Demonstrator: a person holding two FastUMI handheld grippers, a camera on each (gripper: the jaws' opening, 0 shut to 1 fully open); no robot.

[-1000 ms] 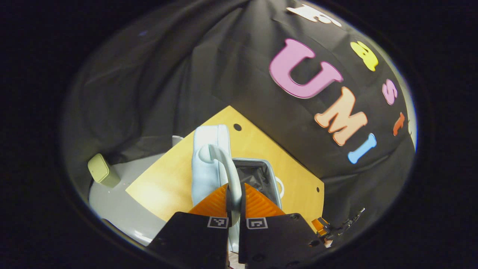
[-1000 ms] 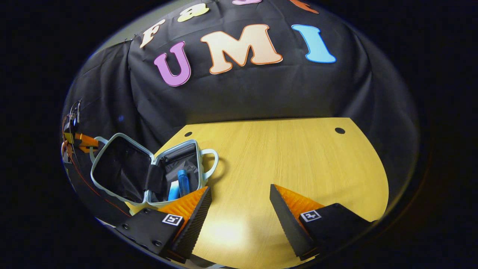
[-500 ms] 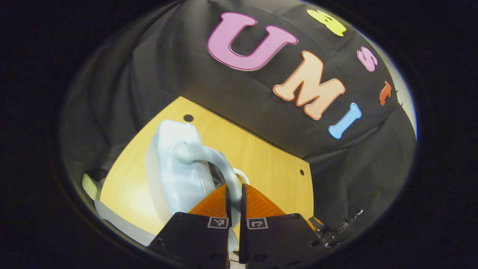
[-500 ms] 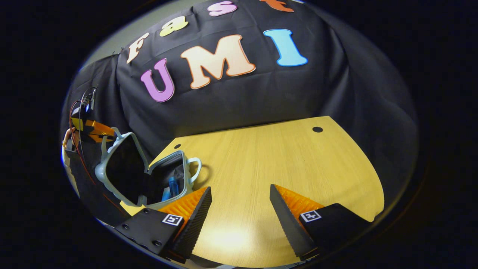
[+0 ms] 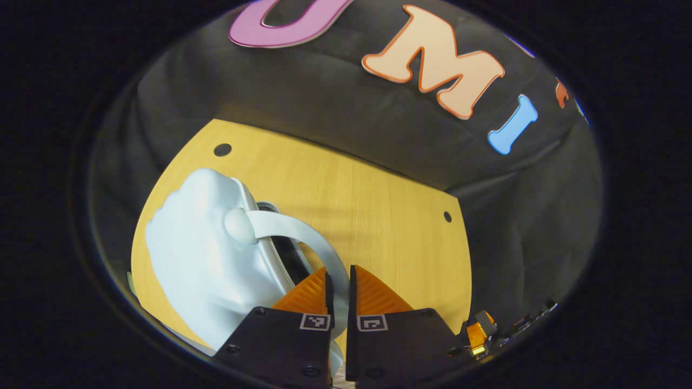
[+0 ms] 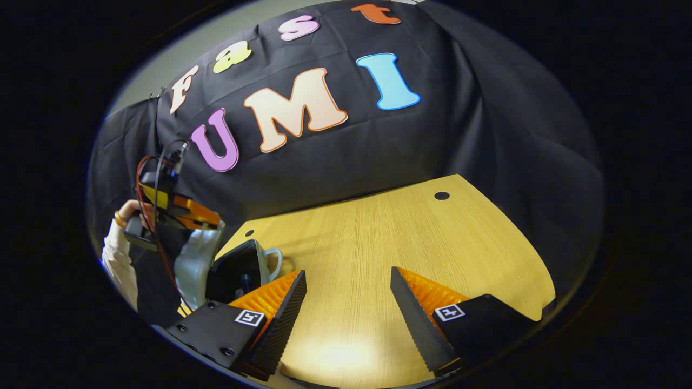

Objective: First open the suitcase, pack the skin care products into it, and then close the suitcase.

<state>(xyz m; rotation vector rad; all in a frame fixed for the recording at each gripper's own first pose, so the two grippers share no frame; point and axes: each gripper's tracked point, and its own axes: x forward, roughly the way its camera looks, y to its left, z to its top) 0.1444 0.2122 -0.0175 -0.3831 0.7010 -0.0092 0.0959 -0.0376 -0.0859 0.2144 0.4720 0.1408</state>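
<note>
The pale blue suitcase lid (image 5: 200,259) fills the lower left of the left gripper view, its curved handle (image 5: 303,237) running down between my fingers. My left gripper (image 5: 339,282) is shut on that handle. In the right gripper view the suitcase (image 6: 238,265) sits at the table's left edge, its lid (image 6: 192,265) raised steeply over the dark-lined base, leaving a narrow gap. A blue bottle (image 6: 246,281) shows dimly inside. The left gripper (image 6: 178,208) sits on top of the lid, held by a hand (image 6: 121,219). My right gripper (image 6: 348,281) hangs open over bare table, holding nothing.
The yellow wooden table (image 6: 389,237) has small round holes (image 6: 441,195) near its far corners. Black cloth walls close in behind and on both sides. A white sleeve (image 6: 116,265) is at the far left.
The left gripper has swung the lid up and over toward the base, so the suitcase opening has narrowed from wide open to a slim gap. The right gripper stayed open, shifting slightly.
</note>
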